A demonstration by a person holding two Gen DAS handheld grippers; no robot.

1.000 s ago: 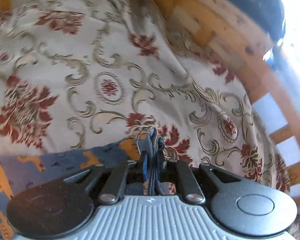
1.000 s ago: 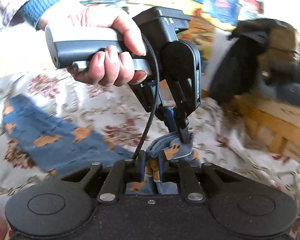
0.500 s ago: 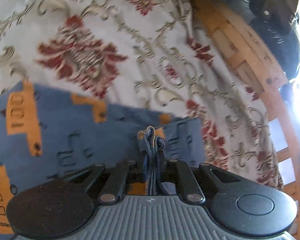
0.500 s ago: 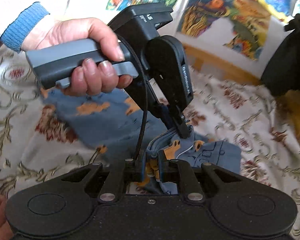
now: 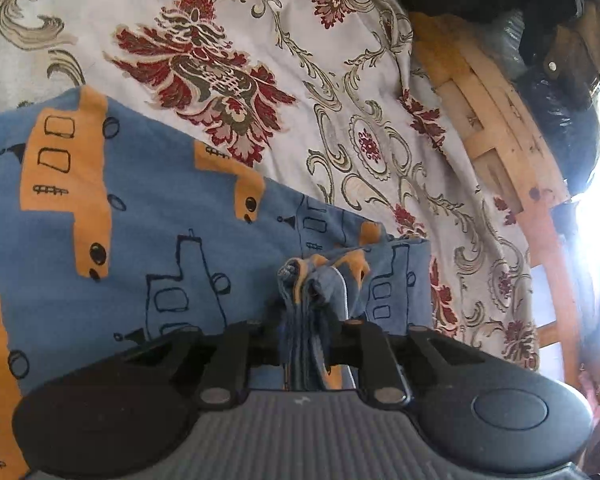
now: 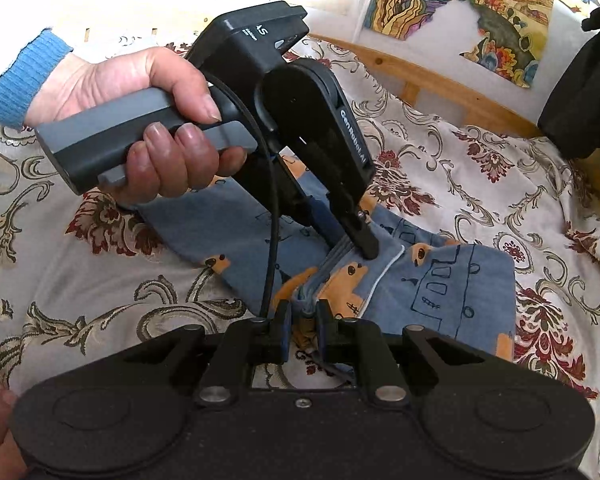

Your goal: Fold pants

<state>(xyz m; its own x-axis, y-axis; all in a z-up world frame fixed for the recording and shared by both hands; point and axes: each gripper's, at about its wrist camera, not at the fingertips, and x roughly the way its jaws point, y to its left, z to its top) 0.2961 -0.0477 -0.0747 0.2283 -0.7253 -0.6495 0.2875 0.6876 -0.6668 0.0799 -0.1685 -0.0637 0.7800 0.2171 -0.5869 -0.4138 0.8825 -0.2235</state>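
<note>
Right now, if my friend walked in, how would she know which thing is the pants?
Look at the bed, covered by a cream bedspread with red flowers and curly leaves. On it lie the pants, pinched by the left gripper and the right gripper. Only the pants are blue, with orange buses and drawn outlines of more.

The pants (image 5: 140, 240) run off the left edge in the left wrist view. Bunched cloth hides the left tongs' (image 5: 306, 320) fingertips. Glare washes out the right edge.
</note>
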